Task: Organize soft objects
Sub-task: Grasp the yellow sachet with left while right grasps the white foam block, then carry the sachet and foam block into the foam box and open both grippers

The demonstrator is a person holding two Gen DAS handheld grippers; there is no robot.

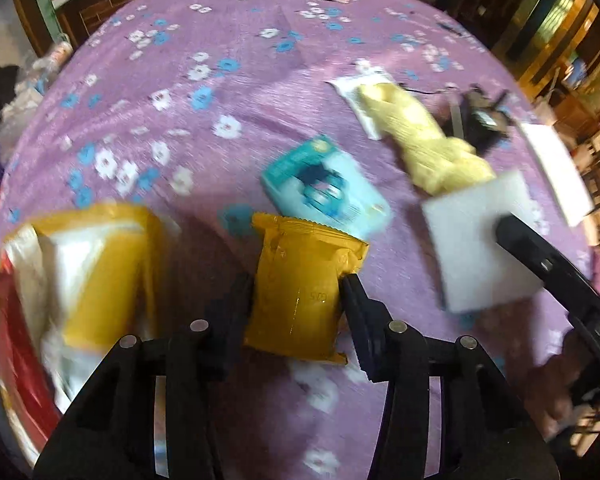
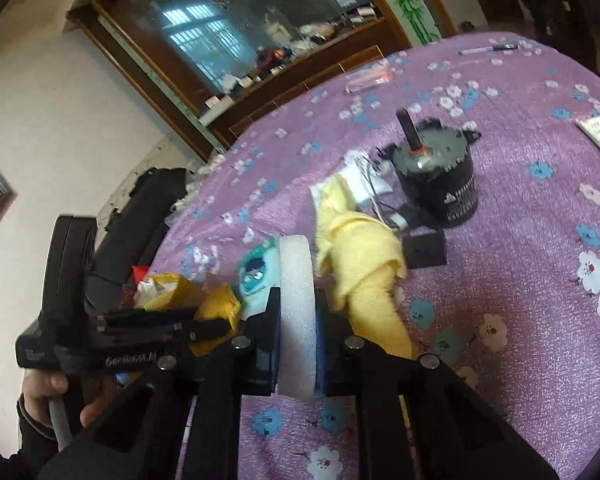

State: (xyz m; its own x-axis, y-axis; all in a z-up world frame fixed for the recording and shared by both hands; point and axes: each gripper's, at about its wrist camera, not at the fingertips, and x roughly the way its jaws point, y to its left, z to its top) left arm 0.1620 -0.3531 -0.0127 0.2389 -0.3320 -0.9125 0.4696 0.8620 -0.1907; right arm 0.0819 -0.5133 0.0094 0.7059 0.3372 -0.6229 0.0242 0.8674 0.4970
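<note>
Bare cloth (image 1: 260,92) lies open beyond the teal packet (image 1: 324,184); motor (image 2: 436,176) blocks right.

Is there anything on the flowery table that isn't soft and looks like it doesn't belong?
Yes. A black motor with a shaft sticking up stands beside the yellow cloth, loose wires trailing from it. It is hard metal among soft things, so it looks out of place.

cloth (image 1: 428,136) — right of box (image 1: 326,188)

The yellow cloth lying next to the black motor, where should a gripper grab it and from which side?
Grip the yellow cloth at its bunched middle fold, coming from above on the side away from the black motor and its wires. It lies crumpled and long, so the raised folds give the easiest pinch.
</note>
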